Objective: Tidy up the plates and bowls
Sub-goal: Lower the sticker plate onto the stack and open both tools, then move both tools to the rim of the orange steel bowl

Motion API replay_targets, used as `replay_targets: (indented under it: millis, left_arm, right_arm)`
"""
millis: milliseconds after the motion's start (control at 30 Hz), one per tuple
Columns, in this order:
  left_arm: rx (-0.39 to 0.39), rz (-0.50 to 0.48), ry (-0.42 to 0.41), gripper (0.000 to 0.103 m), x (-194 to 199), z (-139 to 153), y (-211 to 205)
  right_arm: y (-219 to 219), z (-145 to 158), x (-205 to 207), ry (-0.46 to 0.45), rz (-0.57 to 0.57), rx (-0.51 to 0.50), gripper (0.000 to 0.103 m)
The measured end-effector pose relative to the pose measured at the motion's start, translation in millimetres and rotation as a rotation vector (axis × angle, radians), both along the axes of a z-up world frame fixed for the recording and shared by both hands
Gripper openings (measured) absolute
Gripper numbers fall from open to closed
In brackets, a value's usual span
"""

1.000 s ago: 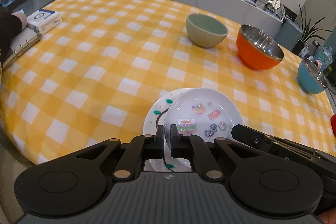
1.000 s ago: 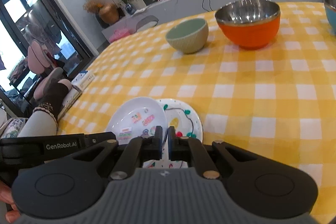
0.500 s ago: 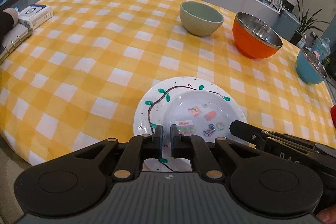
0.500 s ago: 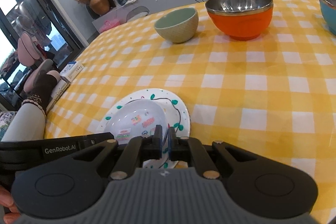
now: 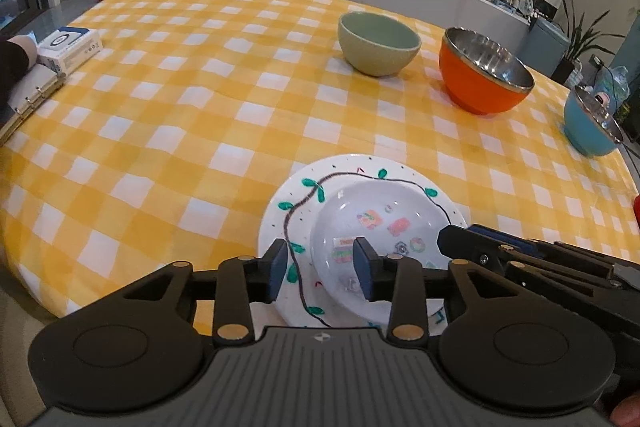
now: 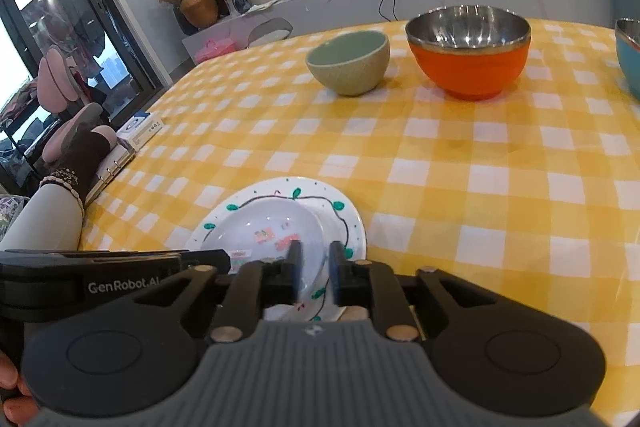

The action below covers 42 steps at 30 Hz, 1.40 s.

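Small plate [image 5: 384,223] stacked on vine-painted plate [image 5: 288,195] at table's [image 5: 160,131] near edge, left gripper [image 5: 320,269] and right gripper [image 6: 314,267] jaws just opened, parted astride rims, gripping nothing, blue bowl [image 5: 588,127] whole only in left view, person's sleeve [image 6: 48,219] in right view.

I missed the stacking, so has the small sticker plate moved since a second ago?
Yes. The small sticker plate slid from overhanging the vine plate's right side to sit inside its rim. Both grippers' jaws have just been opening.
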<state>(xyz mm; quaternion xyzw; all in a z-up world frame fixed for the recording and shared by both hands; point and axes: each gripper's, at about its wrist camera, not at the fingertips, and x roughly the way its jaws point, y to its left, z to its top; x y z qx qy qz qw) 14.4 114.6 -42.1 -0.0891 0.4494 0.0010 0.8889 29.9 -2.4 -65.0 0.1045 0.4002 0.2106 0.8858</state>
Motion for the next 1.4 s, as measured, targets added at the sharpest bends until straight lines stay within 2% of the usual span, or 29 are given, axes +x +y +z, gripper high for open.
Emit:
replay_targets:
  millis: [333,900,1100,1233,1400]
  left_arm:
    - [-0.030,0.008,-0.083,0.046,2,23,-1]
    - [-0.019,-0.131,-0.211,0.049,45,66,-58]
    - [-0.055,-0.151,-0.238,0.055,65,68,-71]
    - [-0.065,-0.148,-0.227,0.056,80,64,-76]
    - [-0.095,-0.124,-0.211,0.056,98,56,-77]
  right_arm:
    - [-9,12,2,-0.044,-0.047,-0.010,0.035]
    - [-75,40,30,-0.068,-0.283,0.038,0.049]
    - [-96,45,41,-0.075,-0.347,0.058,0.055]
    - [-104,46,51,-0.076,-0.380,0.072,0.063]
    - [-111,46,70,-0.081,-0.410,0.079,0.066]
